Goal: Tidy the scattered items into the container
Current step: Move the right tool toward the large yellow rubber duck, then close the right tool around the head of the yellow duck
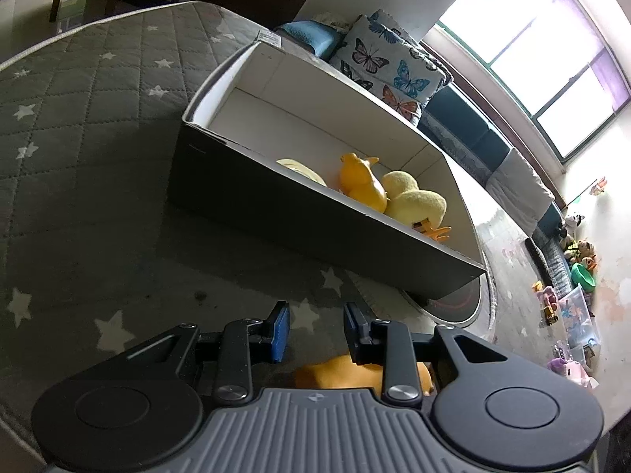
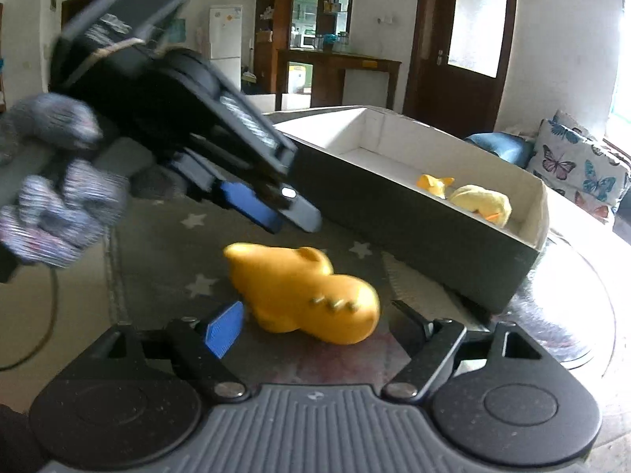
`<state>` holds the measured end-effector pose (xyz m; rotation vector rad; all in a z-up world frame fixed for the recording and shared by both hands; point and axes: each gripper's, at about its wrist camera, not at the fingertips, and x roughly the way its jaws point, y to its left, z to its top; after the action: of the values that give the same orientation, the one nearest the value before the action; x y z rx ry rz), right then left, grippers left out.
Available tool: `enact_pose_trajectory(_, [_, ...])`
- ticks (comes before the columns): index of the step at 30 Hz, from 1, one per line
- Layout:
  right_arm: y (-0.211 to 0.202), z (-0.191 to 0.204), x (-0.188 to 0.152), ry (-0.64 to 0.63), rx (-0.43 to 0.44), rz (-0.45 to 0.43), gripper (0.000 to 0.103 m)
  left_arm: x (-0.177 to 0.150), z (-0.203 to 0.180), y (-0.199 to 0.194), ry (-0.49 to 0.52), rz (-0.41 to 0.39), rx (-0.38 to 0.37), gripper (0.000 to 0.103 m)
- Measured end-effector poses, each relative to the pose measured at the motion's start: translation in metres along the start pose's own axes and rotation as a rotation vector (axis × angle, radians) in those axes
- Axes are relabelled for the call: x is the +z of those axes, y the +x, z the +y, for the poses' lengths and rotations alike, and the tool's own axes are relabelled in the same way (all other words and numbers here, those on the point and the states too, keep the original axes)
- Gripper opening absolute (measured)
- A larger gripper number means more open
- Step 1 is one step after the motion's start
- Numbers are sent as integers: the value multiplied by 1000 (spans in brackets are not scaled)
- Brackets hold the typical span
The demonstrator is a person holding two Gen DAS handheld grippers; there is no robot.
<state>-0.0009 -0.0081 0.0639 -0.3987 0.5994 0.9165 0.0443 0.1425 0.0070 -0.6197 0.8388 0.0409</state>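
Observation:
A yellow-orange rubber animal toy (image 2: pixel 303 291) lies on the grey star-patterned quilt (image 2: pixel 165 248), in front of a long dark box with a white inside (image 2: pixel 414 213). My right gripper (image 2: pixel 315 323) is open, its fingers on either side of the toy. My left gripper (image 1: pixel 316 329) is open and empty, just above the toy; the toy shows under it (image 1: pixel 335 372). It appears from outside in the right wrist view (image 2: pixel 288 209), held by a gloved hand. The box (image 1: pixel 299 213) holds an orange toy (image 1: pixel 361 183), a pale yellow plush duck (image 1: pixel 414 201) and a pale disc (image 1: pixel 301 169).
Butterfly-print cushions (image 1: pixel 390 67) and dark cushions line the wall under a window beyond the box. Toys lie scattered on the floor at far right (image 1: pixel 568 303). A round glass table edge (image 1: pixel 457 307) sits under the box's near corner. A cable (image 2: pixel 47 315) hangs at left.

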Motion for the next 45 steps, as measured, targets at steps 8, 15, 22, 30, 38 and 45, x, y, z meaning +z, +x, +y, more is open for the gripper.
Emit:
enact_pose_trajectory(8, [3, 0, 1, -43, 23, 23, 82, -13, 5, -19, 13, 11, -18, 33])
enact_pose_trajectory(15, [3, 1, -2, -40, 38, 29, 82, -30, -2, -38, 54, 31, -68, 34])
enact_pose_trajectory(22, [6, 1, -4, -58, 69, 44, 83, -43, -14, -33, 115, 73, -60, 34])
enact_pose_trajectory(30, [-9, 13, -13, -78, 97, 54, 83, -40, -2, -30, 88, 60, -20, 32])
enact_pose_trajectory(38, [-18, 27, -17, -107, 128, 51, 81, -32, 10, -33, 33, 16, -26, 32])
enact_pose_trajectory(45, [-7, 30, -11, -106, 76, 41, 67, -41, 13, -30, -41, 2, -57, 36])
